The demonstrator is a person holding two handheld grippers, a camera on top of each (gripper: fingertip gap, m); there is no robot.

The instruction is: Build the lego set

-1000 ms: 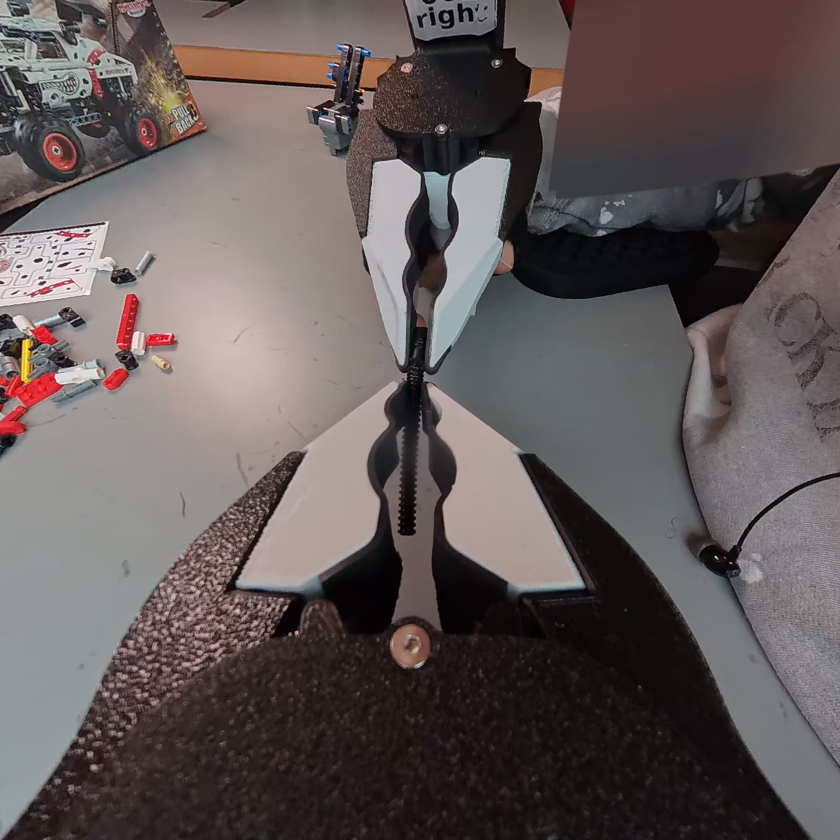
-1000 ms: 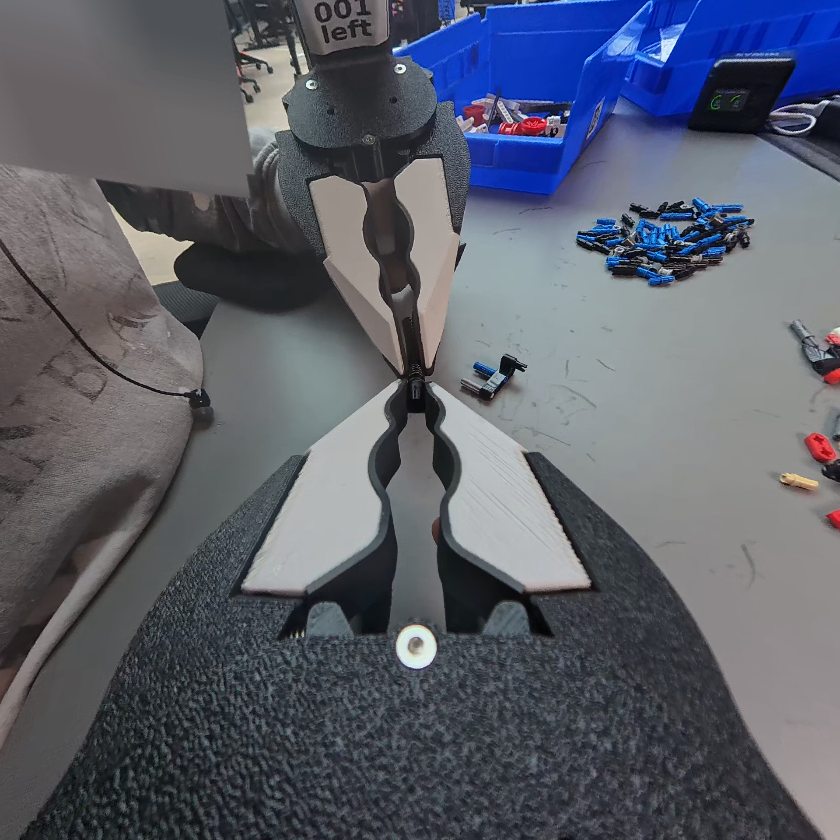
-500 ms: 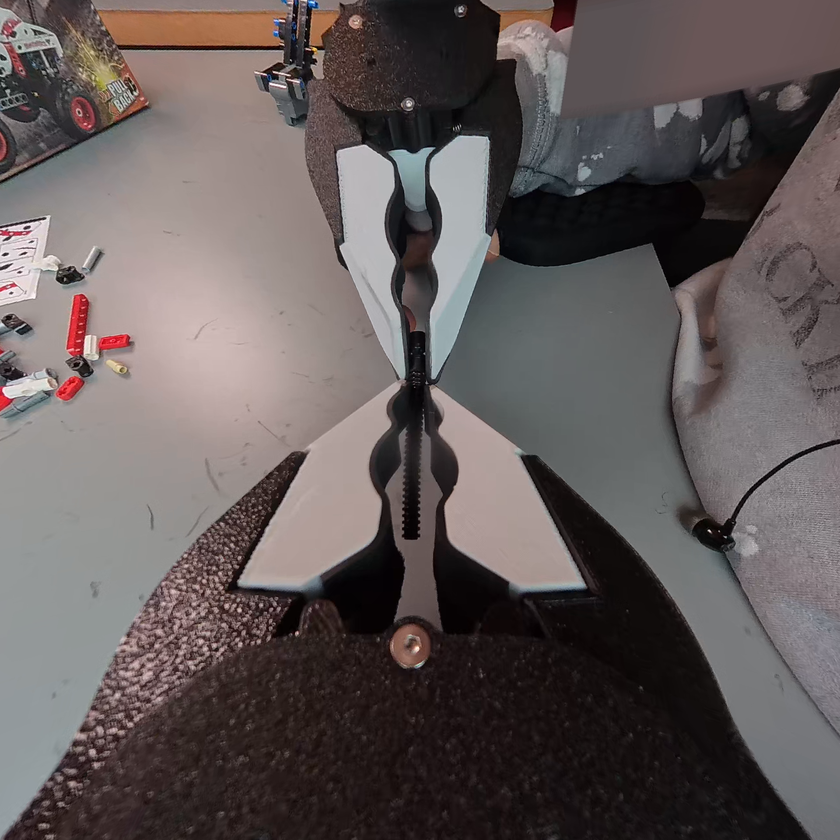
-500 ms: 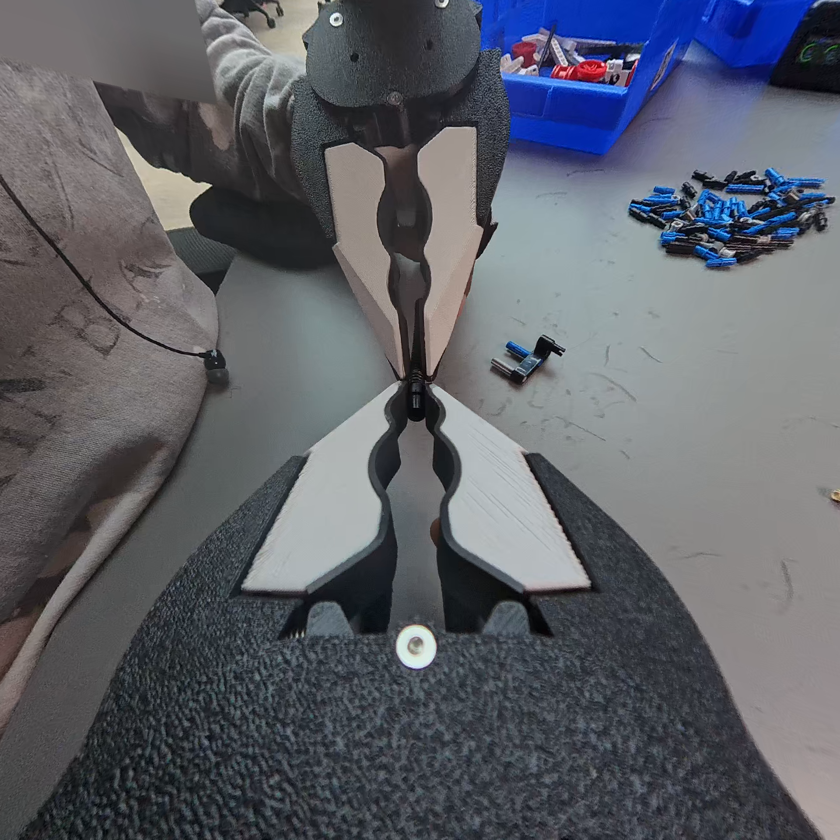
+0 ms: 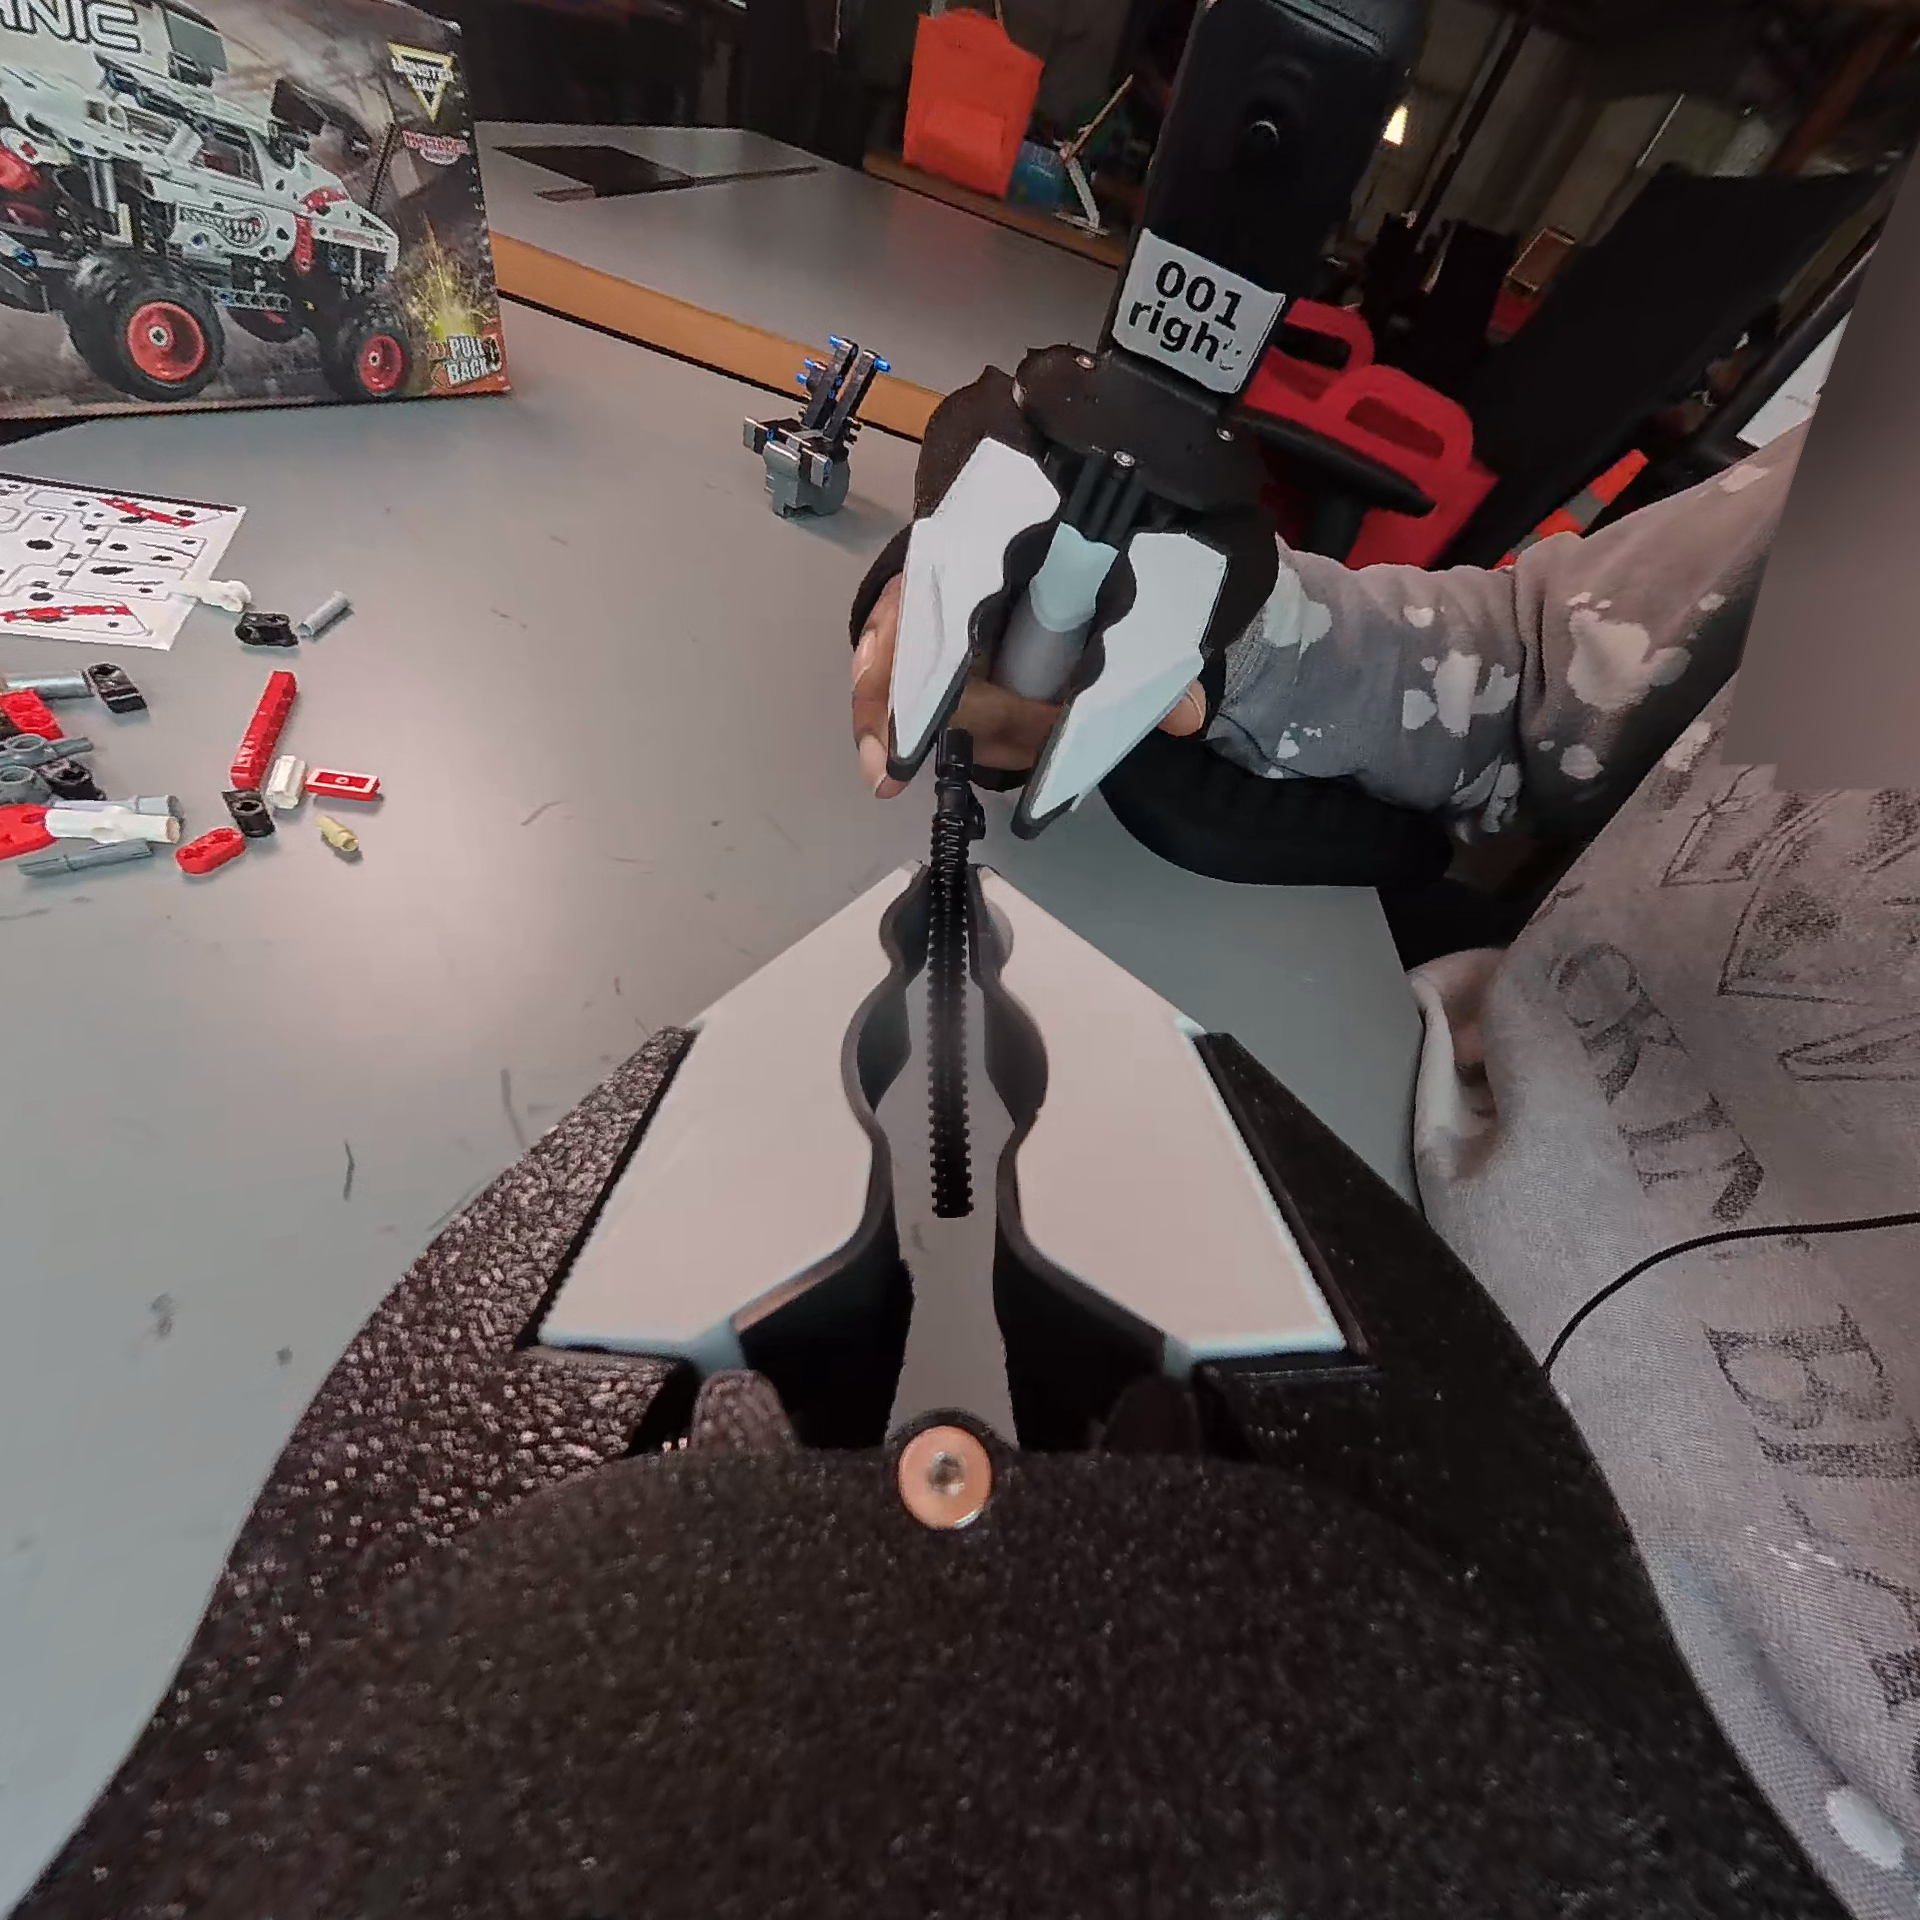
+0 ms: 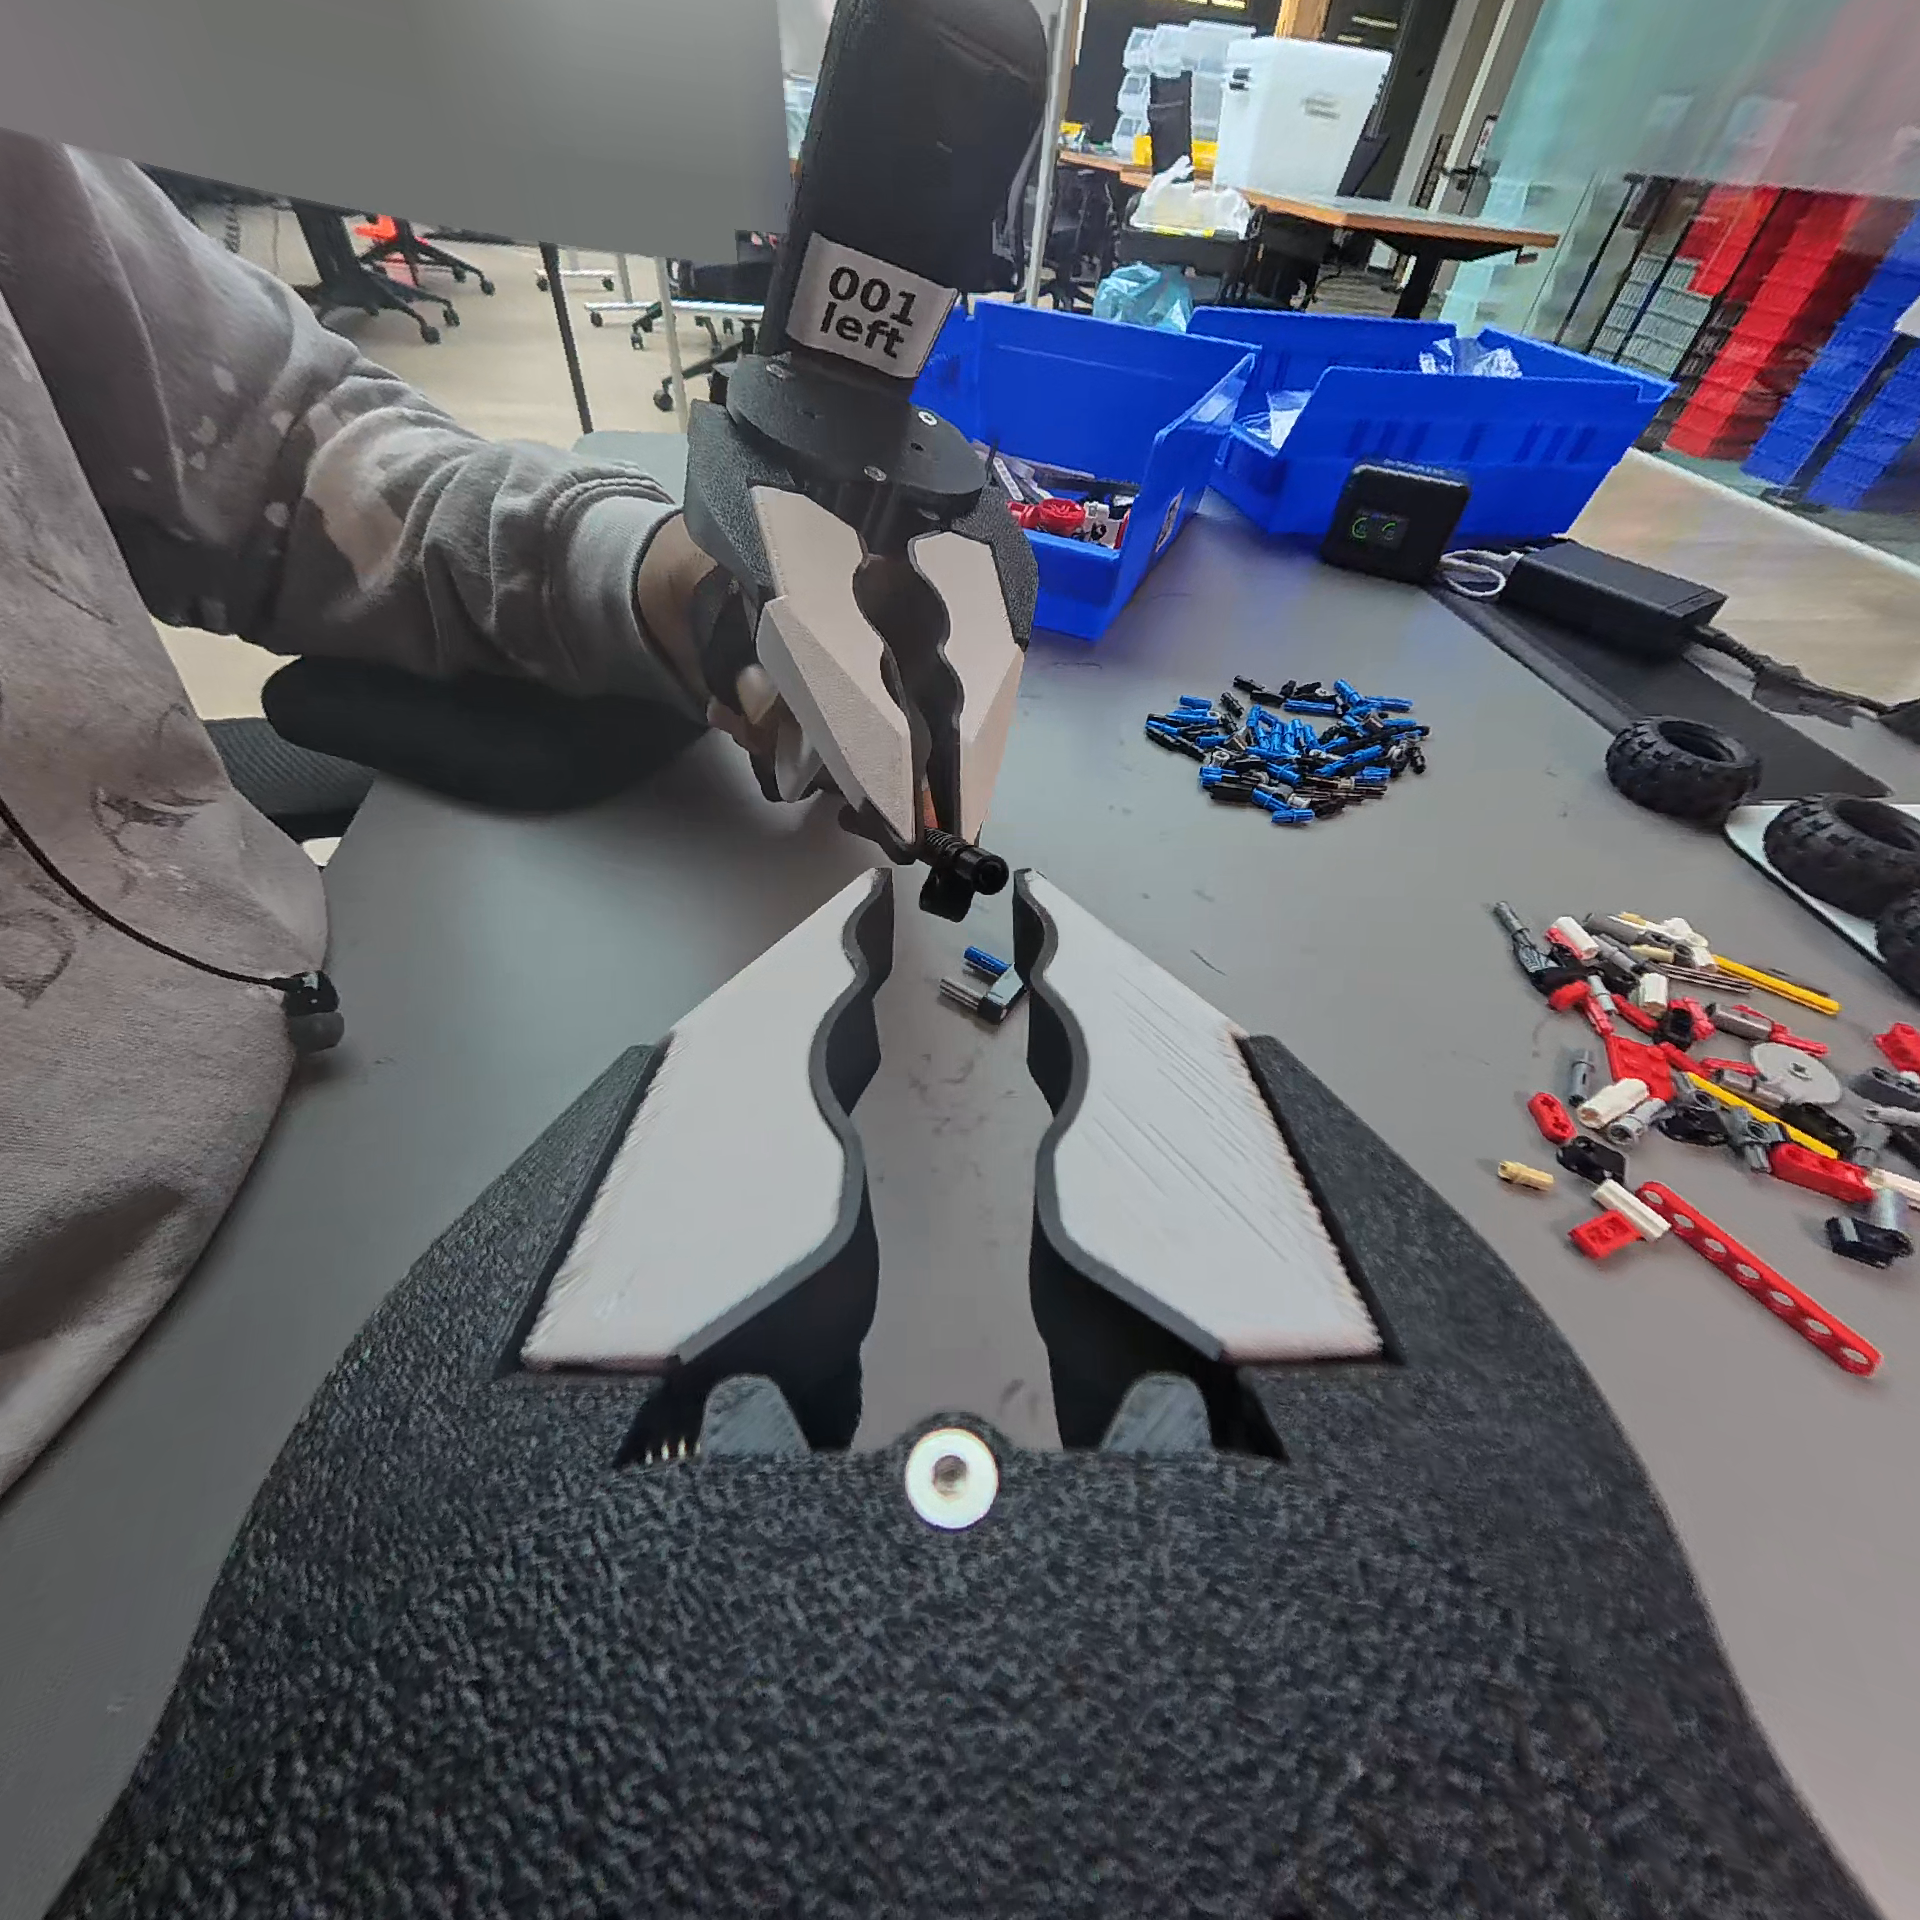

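Observation:
My left gripper (image 5: 951, 873) is shut on a black ribbed rod (image 5: 949, 1039) that runs back between its fingers. A small black connector (image 5: 954, 753) sits on the rod's far end. My right gripper (image 5: 971, 795) faces it, open, with its fingertips on either side of that end and not gripping it. In the right wrist view my right gripper (image 6: 951, 883) is open and empty. There the left gripper (image 6: 940, 831) holds the rod, and the connector (image 6: 961, 868) pokes out just past my right fingertips.
The grey table (image 5: 520, 935) holds the set's box (image 5: 208, 197), a sticker sheet (image 5: 94, 561), loose red and grey parts (image 5: 156, 769) and a small grey and blue assembly (image 5: 821, 436). The right wrist view shows a small blue and grey piece (image 6: 982, 987), blue pins (image 6: 1288, 748), blue bins (image 6: 1122, 499), tyres (image 6: 1683, 769) and more parts (image 6: 1714, 1091). Left and right tips are no more than a few centimetres apart.
My right gripper has opened and let go of the rod's end, then drawn back a little. Both grippers have tilted upward. The left gripper still holds the rod.

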